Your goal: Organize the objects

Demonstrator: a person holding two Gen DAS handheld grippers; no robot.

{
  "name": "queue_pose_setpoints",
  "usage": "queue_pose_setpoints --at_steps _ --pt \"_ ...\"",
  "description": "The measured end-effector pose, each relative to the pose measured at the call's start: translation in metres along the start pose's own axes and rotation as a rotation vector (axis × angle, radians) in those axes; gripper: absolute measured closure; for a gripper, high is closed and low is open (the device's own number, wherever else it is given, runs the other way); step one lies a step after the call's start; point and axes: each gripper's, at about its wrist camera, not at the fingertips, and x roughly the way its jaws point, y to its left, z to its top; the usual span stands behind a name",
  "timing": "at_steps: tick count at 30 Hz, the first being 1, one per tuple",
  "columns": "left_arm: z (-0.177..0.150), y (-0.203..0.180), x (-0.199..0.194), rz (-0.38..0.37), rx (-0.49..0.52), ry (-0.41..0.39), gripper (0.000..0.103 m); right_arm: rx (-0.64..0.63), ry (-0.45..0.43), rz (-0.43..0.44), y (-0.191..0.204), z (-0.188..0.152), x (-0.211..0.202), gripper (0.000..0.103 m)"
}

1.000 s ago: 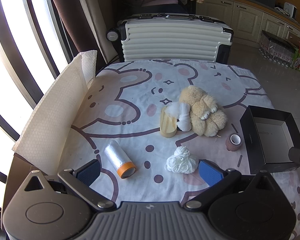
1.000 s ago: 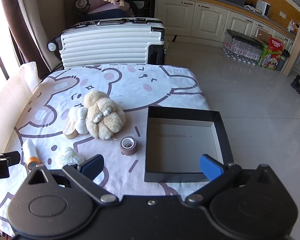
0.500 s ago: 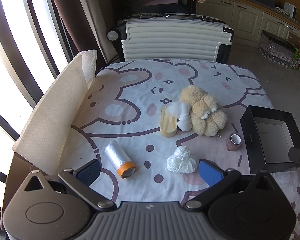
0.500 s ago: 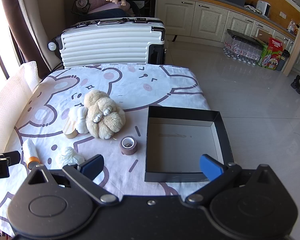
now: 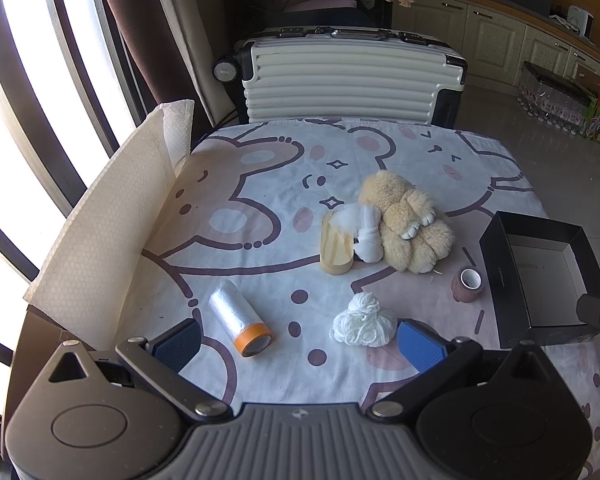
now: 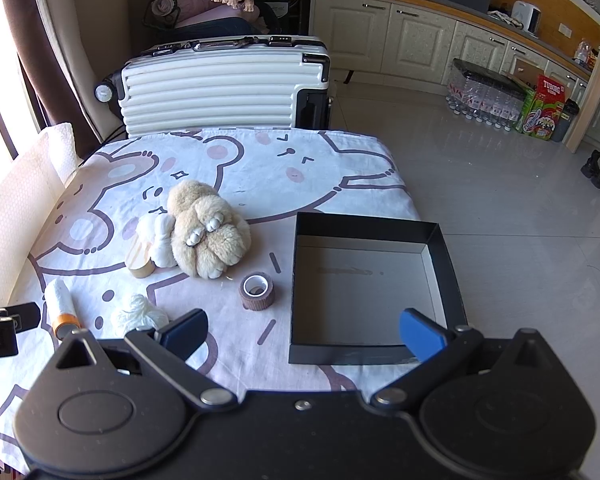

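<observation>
Nothing has shifted since the earlier frames: both tools hover at the near edge of the surface [image 5: 260,184], and every object lies where it did.

Left tool [image 5: 300,339]: blue ribbed pads spread wide, empty. Right tool [image 6: 302,334]: likewise spread, empty, poised over the near wall of the black box [image 6: 370,354].

Nearest the left tool, a loose bundle of white yarn [image 5: 362,322] lies just beside its right pad; soft and stringy, it could snag or trail strands if pinched off-centre. A plastic film roll [image 5: 240,322] with an orange end is a smooth cylinder lying on its side, liable to roll away from a glancing touch. A brown bandage roll [image 6: 257,290] stands on end near the box; short and fuzzy, it should grip well.

Farther off, a wooden cylinder [image 5: 336,246], a knotted white cloth [image 5: 366,236] and a tan plush toy [image 5: 406,220] touch one another; lifting one may drag its neighbours. The box is rigid, shallow, open and empty; a knock to its thin wall could slide it on the printed cloth.
</observation>
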Motion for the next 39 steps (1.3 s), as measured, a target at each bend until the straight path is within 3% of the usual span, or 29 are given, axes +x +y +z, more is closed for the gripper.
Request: queue_pose_setpoints --at_steps 26,39 --pt "0.002 0.002 -0.001 0.002 -0.005 0.000 0.000 0.006 0.004 -0.007 0.003 0.000 0.001 0.000" --pt "-0.004 0.041 -0.003 0.047 -0.067 0.004 0.000 -0.042 0.005 0.033 0.036 0.003 -0.005 0.000"
